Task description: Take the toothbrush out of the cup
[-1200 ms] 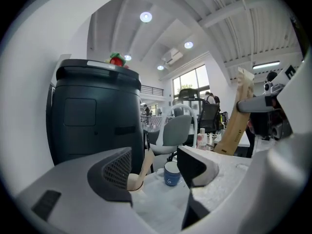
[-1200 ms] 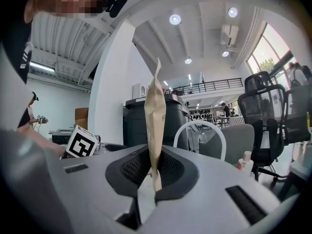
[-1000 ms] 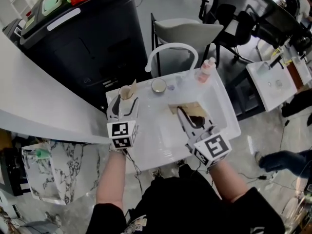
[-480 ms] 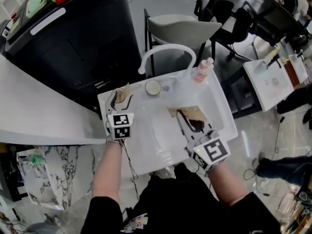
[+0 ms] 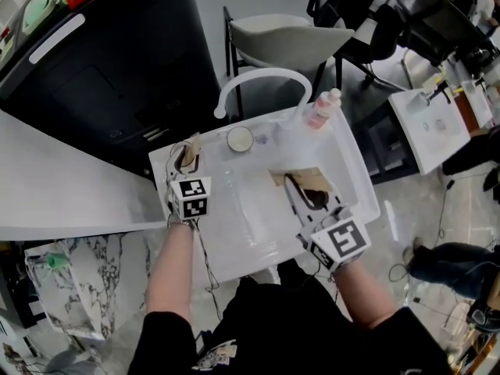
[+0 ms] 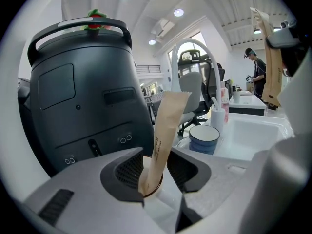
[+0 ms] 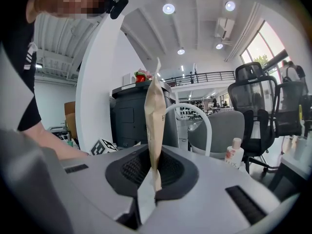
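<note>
A small brown-rimmed cup (image 6: 155,185) stands on the back left corner of the white sink (image 5: 234,237). A toothbrush in a tan paper wrapper (image 6: 165,130) leans upright in it, and the wrapper (image 5: 192,142) shows in the head view too. My left gripper (image 6: 150,172) reaches around it at cup height. Its jaws are closing, with the wrapper between the pads and narrow gaps still on both sides. My right gripper (image 7: 153,179) hovers over the basin, shut on a second tan paper packet (image 7: 155,111) that stands up from its jaws. That packet (image 5: 301,180) lies over the basin in the head view.
A white arched faucet (image 5: 258,80) rises behind the basin. A blue-and-white bowl (image 6: 204,138) and a pink-topped bottle (image 5: 323,109) sit on the back ledge. A large black bin (image 5: 101,61) stands behind at the left, a grey chair (image 5: 289,33) behind the faucet.
My left gripper has dropped to the cup and its wide jaws have narrowed around the wrapped toothbrush. The right gripper still holds its packet and has shifted only a little.
</note>
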A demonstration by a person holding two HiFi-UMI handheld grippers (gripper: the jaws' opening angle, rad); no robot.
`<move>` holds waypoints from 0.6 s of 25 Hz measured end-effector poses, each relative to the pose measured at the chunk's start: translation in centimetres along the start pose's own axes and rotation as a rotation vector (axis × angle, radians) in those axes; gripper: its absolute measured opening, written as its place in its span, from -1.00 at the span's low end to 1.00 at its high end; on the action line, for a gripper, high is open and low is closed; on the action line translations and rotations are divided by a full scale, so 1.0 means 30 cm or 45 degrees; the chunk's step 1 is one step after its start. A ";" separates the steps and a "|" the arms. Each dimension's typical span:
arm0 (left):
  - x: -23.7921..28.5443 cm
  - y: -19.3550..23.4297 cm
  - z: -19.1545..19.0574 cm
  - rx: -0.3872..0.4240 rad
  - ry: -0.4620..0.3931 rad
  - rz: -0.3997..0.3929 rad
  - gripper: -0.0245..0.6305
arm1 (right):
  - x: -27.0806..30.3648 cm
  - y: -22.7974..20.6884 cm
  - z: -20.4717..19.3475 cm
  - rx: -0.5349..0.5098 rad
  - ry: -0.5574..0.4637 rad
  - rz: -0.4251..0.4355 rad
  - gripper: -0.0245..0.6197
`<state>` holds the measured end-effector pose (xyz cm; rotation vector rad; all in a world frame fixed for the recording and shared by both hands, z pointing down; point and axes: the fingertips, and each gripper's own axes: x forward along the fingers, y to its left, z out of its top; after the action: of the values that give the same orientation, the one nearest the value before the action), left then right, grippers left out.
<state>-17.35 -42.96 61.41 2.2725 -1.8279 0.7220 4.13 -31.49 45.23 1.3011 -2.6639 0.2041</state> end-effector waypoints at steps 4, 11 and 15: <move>0.005 0.006 0.001 -0.002 0.003 0.024 -0.63 | 0.004 -0.012 -0.007 0.020 0.035 -0.018 -0.85; -0.007 0.022 0.015 0.000 -0.019 0.052 -0.80 | 0.013 -0.014 0.006 0.005 -0.007 -0.001 -0.85; -0.035 0.035 0.040 -0.012 -0.050 0.060 -0.81 | 0.019 0.000 0.011 0.020 0.020 -0.014 -0.85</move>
<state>-18.17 -42.76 59.68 2.2610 -1.9042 0.6790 3.74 -32.00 45.04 1.3128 -2.6468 0.2334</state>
